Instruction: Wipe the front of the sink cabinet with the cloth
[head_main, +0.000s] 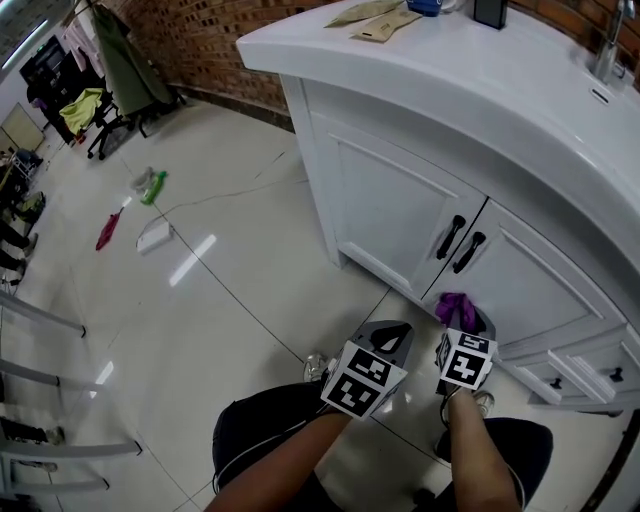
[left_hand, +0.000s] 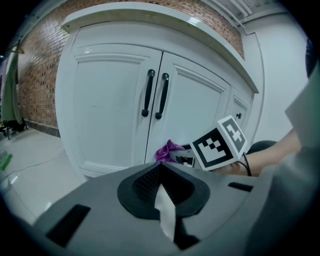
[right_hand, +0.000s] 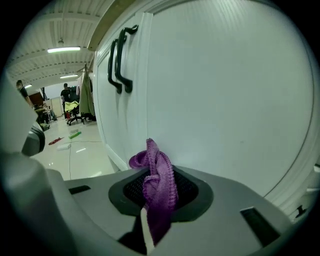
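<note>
A white sink cabinet (head_main: 400, 215) with two doors and black handles (head_main: 460, 245) stands before me. My right gripper (head_main: 466, 322) is shut on a purple cloth (head_main: 456, 308), held low by the right door near its bottom rail. In the right gripper view the cloth (right_hand: 157, 182) bunches up out of the closed jaws, close to the door panel (right_hand: 225, 100). My left gripper (head_main: 388, 338) hovers just left of the right one, jaws shut on nothing, aimed at the doors (left_hand: 120, 100). The left gripper view also catches the cloth (left_hand: 167, 150) and the handles (left_hand: 155, 94).
A white countertop (head_main: 450, 60) with paper packets (head_main: 385, 20) and a tap (head_main: 612, 45) tops the cabinet. Small drawers (head_main: 585, 375) sit at the lower right. Glossy floor tiles (head_main: 200, 300) stretch left, with a spray bottle (head_main: 152, 185), a white cable, chairs and metal rack legs (head_main: 40, 440).
</note>
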